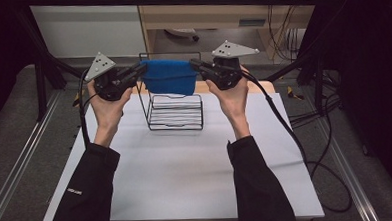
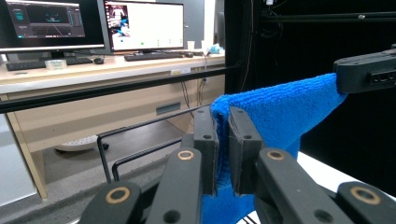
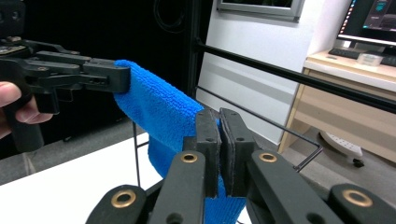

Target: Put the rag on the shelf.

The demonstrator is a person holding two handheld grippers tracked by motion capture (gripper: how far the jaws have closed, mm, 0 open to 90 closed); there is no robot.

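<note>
Grippers left and right each clamp a corner of the blue cloth above the wire rack

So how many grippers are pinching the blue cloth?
2. The left gripper pinches the blue cloth at its left top corner, and the right gripper pinches its right top corner, above the wire rack.
</note>
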